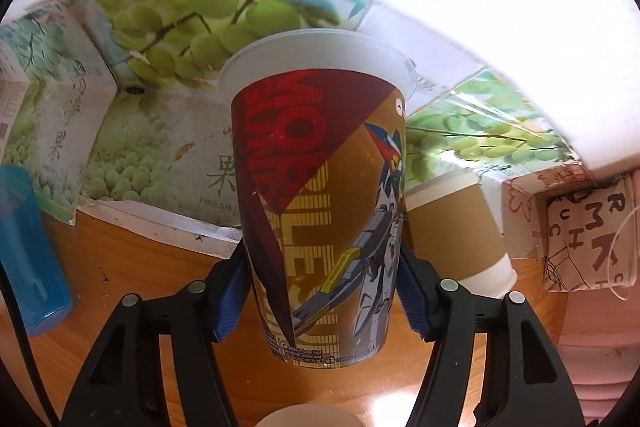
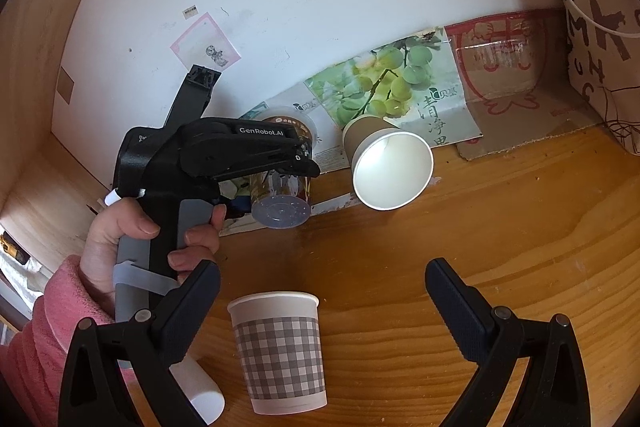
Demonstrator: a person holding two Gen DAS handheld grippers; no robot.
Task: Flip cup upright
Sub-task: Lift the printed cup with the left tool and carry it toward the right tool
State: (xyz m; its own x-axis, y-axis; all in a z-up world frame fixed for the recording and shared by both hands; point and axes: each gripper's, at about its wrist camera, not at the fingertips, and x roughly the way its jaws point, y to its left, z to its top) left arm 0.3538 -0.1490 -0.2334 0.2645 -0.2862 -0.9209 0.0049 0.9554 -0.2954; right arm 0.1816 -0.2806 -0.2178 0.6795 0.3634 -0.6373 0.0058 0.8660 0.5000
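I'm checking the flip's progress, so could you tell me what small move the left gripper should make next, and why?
Probably lower the printed cup to the wooden table and only then open. The left gripper clamps its lower body, rim up, and the right wrist view shows its base off the table.

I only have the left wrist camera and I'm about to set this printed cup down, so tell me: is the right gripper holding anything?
Observer: No. The right gripper is open, and a checked paper cup stands upright on the table just in front of it.
Operator: Is anything inside the brown cup lying on its side?
Observer: No. The brown cup has its mouth turned toward the right camera, and it looks empty.
Operator: How does my cup sit from there?
Observer: The printed cup lies roughly level in the left gripper, base toward the right camera.
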